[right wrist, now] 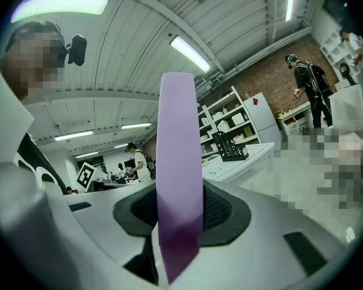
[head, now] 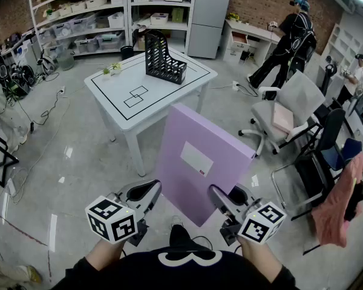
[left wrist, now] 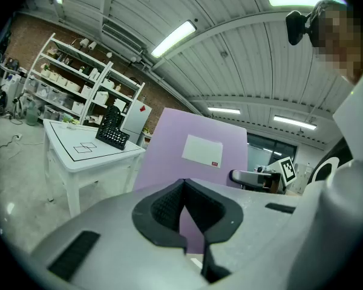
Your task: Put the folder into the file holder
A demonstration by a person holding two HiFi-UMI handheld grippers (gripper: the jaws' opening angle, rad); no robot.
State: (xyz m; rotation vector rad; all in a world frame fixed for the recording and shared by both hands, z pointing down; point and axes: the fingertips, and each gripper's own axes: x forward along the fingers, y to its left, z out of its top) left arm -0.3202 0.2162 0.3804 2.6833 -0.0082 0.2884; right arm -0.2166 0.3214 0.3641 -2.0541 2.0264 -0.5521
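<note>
The purple folder (head: pixel 199 162) with a white label stands upright in front of me, held above the floor. My right gripper (head: pixel 221 199) is shut on its lower right edge; in the right gripper view the folder's thin edge (right wrist: pixel 180 180) rises from between the jaws. My left gripper (head: pixel 142 193) hangs left of the folder, shut and holding nothing, and the folder's face (left wrist: pixel 193 153) shows beyond its jaws. The black mesh file holder (head: pixel 164 58) stands on the far side of the white table (head: pixel 118 101), also seen as file holder (left wrist: pixel 112 130) and file holder (right wrist: pixel 230 147).
A grey office chair (head: pixel 287 110) and a dark chair (head: pixel 327 156) draped with pink cloth (head: pixel 339 207) stand to the right. A person (head: pixel 290 41) bends at a desk at the back right. Shelves (head: pixel 78 17) line the back wall. Cables lie on the floor at left.
</note>
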